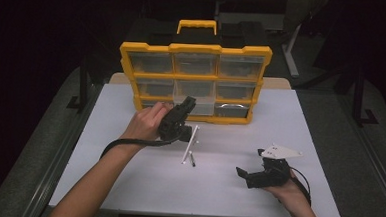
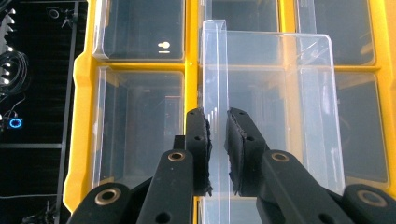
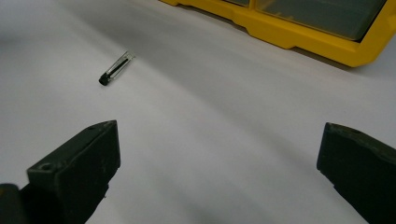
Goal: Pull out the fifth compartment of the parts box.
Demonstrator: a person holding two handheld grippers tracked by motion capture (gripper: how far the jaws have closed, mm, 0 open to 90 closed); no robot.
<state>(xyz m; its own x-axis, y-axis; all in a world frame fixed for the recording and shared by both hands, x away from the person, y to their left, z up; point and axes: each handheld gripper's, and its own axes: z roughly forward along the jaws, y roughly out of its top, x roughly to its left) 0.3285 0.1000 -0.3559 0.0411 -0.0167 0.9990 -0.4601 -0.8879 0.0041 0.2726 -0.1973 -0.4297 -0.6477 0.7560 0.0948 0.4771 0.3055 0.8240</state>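
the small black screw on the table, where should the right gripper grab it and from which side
Grip the small black screw across its thin shaft, coming straight down from above with the open right gripper. It lies flat on the white table, so only its sides offer a hold.

At twelve o'clock on the bench [image 1: 127, 185] stands the drawer cabinet [image 1: 195, 81], upright, drawer fronts facing the person. Its lower middle drawer [image 1: 195, 96] sits pulled partway out toward six. Right in front of that drawer, just left of centre, is the left claw [image 1: 186, 106], clamped on the drawer's front wall. Just toward six from it, a thin rod [image 1: 191, 144] stands tilted, a small pin [image 1: 193, 160] lying beside its foot. At four o'clock, well apart, the right claw [image 1: 250, 174] rests low, jaws spread toward nine.
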